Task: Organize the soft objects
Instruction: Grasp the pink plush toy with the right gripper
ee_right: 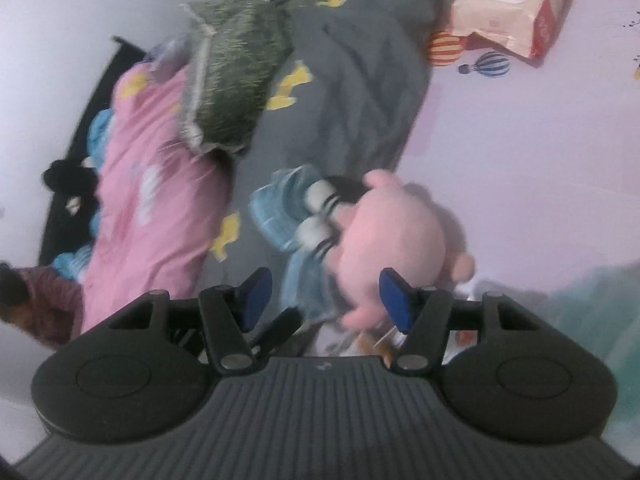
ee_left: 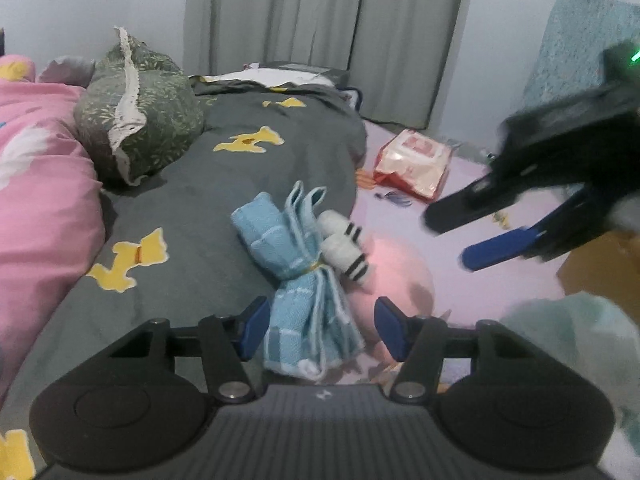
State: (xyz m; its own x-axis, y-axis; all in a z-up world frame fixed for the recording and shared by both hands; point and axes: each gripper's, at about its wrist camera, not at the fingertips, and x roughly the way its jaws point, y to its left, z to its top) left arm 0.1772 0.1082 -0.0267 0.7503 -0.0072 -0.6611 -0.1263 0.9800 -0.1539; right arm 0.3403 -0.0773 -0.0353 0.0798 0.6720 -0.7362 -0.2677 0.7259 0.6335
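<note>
Blue towel bundle: the light-blue woven cloth bundle (ee_left: 298, 276), cinched at its waist by a thin yellow band, lies on the grey blanket with yellow dog shapes (ee_left: 208, 184), right at that blanket's near edge.
Rolled socks: a pair of white socks with black stripes (ee_left: 346, 248) sits touching the bundle's far side.
Pink plush: a round, soft pink toy (ee_right: 394, 232) rests just beside the socks, off the blanket on the pale lilac sheet (ee_right: 520, 152).
Left gripper: the left gripper (ee_left: 320, 326) is over the bundle's lower end; the blue pads stand part open, cloth between them, one pad close to it, the other clear. Nothing gripped yet.
Right gripper: the right gripper (ee_right: 325, 298) is aimed at the plush, jaws part open and empty; in the left view it's a blur out over the sheet.
Step in hand: looks like the reach-in, each hand lining up on its own soft thing.
Next move: likely lower the left pads around the bundle's waist and squeeze; soft cloth will give, so bite deep.
</note>
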